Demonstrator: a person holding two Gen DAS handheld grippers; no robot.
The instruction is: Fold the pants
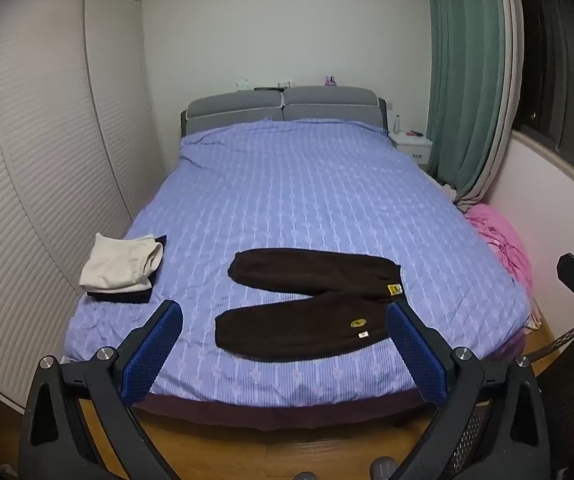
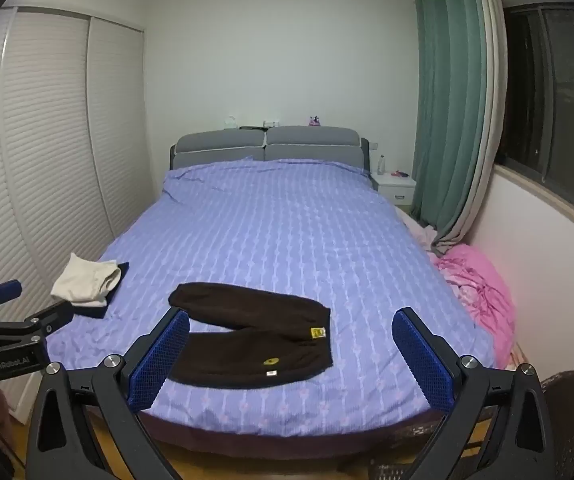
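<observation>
Brown fleece pants (image 1: pixel 311 304) lie spread near the foot edge of the purple striped bed (image 1: pixel 287 184), legs splayed. Both the left hand-held gripper (image 1: pixel 283 344) and right hand-held gripper (image 2: pixel 291 356) hover wide open, empty; best pinch waistband and cuff together.

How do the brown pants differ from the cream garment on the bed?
The brown pants are dark and lie spread out with legs apart; the cream garment is pale and folded compactly. The brown pants rest directly on the bedspread; the cream garment sits on a dark folded item. Neither is held.
</observation>
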